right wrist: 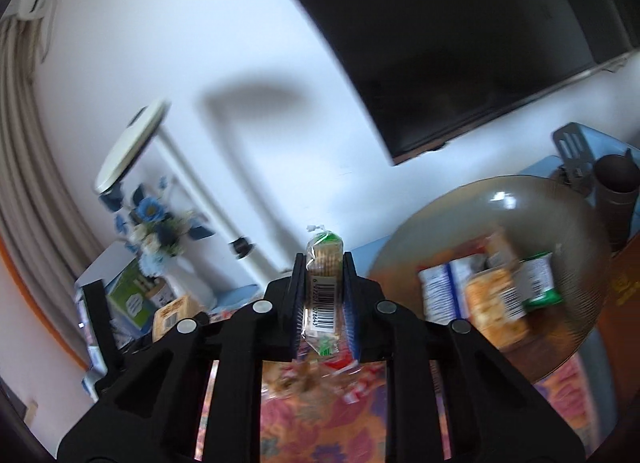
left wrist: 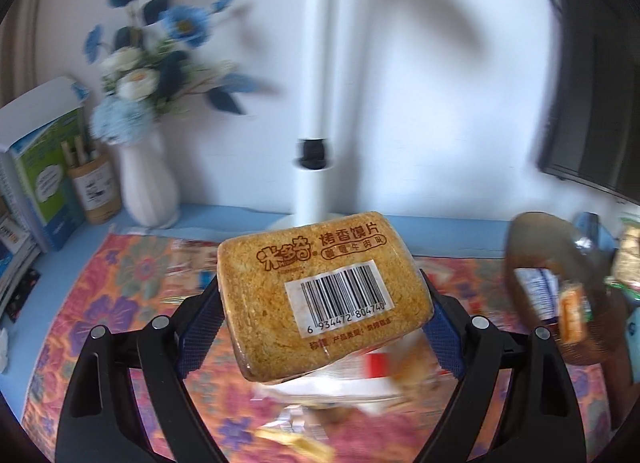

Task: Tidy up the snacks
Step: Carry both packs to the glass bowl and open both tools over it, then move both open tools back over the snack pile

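1. Flowers [left wrist: 160,63] in a white vase [left wrist: 148,179] stood at the far left of the tabletop [left wrist: 248,213], next to some books [left wrist: 44,167] and a small brown pot [left wrist: 94,191].
2. Next came the left claw [left wrist: 326,299]. It squeezed a big pack of toasted bread slices [left wrist: 324,291] from both sides and held it up in the air, above the flowery cloth [left wrist: 100,303].
3. Under that pack, a few more snack packs [left wrist: 340,379] lay on the cloth. They were too blurry to name.
4. Further right, the right claw [right wrist: 323,295] was squeezed tight on a thin cracker pack [right wrist: 322,287]. The pack stood up on its end between the fingers, also off the cloth.
5. At the far right sat the brown bowl [right wrist: 452,219]. It already had some snacks [right wrist: 492,299] in it: blue and white packs, an orange one and a green one.
6. So the job looked partly done. Some snacks were in the bowl, two were in the claws on their way, and the loose ones on the cloth were left to pick up.
7. I think both held packs were meant for the bowl, but neither was over it yet.
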Tool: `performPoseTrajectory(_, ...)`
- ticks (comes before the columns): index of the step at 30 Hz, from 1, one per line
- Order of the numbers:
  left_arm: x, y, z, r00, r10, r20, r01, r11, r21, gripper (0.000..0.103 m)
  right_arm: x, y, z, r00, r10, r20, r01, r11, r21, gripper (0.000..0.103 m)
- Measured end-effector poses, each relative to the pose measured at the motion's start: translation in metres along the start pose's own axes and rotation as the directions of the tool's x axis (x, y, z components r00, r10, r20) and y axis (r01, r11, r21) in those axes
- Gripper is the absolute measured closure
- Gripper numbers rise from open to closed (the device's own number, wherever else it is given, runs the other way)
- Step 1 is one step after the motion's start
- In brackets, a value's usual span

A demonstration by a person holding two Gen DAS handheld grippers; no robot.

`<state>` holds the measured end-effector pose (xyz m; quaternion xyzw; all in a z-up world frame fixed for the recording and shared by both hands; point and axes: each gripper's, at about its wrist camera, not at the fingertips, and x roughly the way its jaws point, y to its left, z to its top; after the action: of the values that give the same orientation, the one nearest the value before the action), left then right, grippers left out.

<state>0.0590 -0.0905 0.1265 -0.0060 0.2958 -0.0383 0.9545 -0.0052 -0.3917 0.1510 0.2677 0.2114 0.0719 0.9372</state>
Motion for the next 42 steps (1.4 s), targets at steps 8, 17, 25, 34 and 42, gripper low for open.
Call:
performPoseTrajectory(8, 0.003, -0.077, 0.013, 0.987, -0.16, -0.01, 0.16, 0.985, 0.063, 0.017, -0.001, -0.054, 0.023, 0.998, -0.069, 0.01, 0.068, 0.995, 0.068, 0.085)
performPoseTrajectory(17, 0.012, -0.174, 0.014, 0.922, -0.367, -0.124, 0.385, 0.906, 0.177, 0.017, 0.023, -0.101, 0.058, 0.987, -0.157, -0.035, 0.16, 0.982, 0.098, 0.085)
performPoseTrajectory(25, 0.028, -0.217, -0.003, 0.881, -0.43, -0.198, 0.466, 0.86, 0.208, 0.017, 0.046, -0.124, 0.067, 0.979, -0.183, -0.094, 0.194, 0.972, 0.129, 0.085)
performPoseTrajectory(34, 0.022, -0.228, -0.011, 0.875, -0.435, -0.21, 0.483, 0.806, 0.343, 0.005, 0.045, -0.118, 0.067, 0.966, -0.246, -0.076, 0.252, 0.964, 0.087, 0.022)
performPoseTrajectory(42, 0.01, -0.193, -0.001, 0.936, -0.309, -0.17, 0.349, 0.877, 0.33, 0.005, 0.032, -0.076, 0.068, 0.965, -0.252, -0.07, 0.253, 0.968, 0.004, 0.016)
